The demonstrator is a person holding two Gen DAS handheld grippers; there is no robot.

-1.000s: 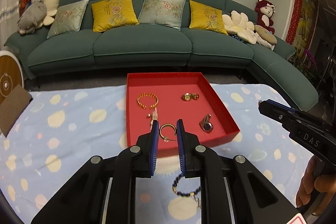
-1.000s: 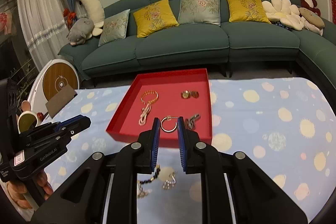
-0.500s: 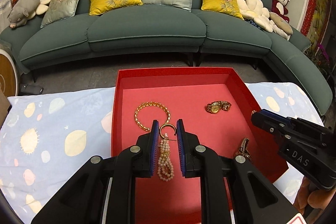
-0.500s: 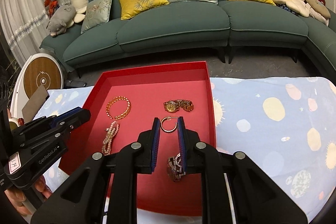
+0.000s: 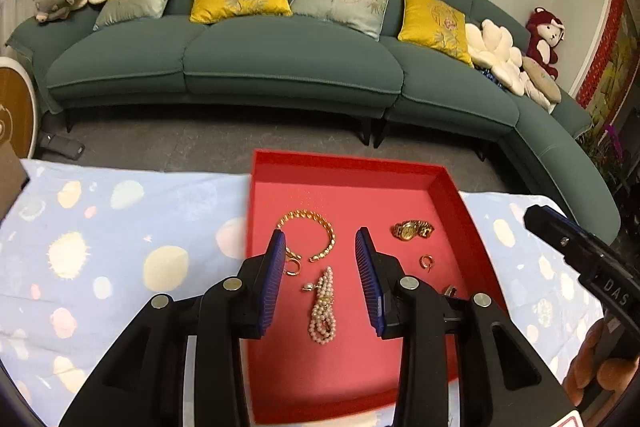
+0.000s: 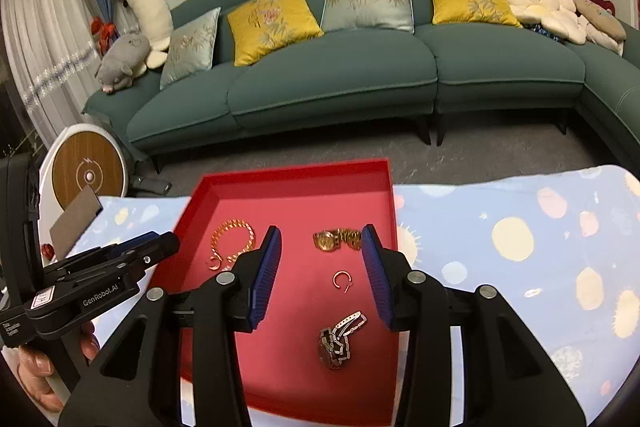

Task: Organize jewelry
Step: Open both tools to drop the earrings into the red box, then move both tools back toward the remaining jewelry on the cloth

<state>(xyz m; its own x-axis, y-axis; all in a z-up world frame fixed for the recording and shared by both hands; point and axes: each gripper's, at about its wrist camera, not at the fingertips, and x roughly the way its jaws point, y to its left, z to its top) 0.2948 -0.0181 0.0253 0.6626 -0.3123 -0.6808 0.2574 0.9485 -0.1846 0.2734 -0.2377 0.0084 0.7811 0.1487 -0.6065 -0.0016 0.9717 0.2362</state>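
Observation:
A red tray [image 5: 348, 163] [image 6: 296, 169] lies on the blue spotted cloth. In it lie a gold chain bracelet [image 5: 320, 223] [image 6: 234, 239], a gold watch [image 5: 412, 229] [image 6: 334, 239], a pearl bracelet [image 5: 323, 307], a silver watch [image 6: 340, 337], one gold hoop earring [image 5: 292, 265] [image 6: 214, 263] by the chain bracelet and another [image 5: 426, 262] [image 6: 342, 279] below the gold watch. My left gripper [image 5: 320, 247] is open and empty above the pearl bracelet. My right gripper [image 6: 322, 243] is open and empty above the second earring.
The blue cloth [image 5: 100, 247] [image 6: 520, 259] covers the table around the tray. A green sofa [image 5: 280, 59] with cushions and plush toys stands beyond the far edge. A round wooden-faced device [image 6: 86, 173] stands at the left on the floor.
Both grippers moved over the tray and opened. Each let go of a gold hoop earring, and both earrings now lie in the tray.

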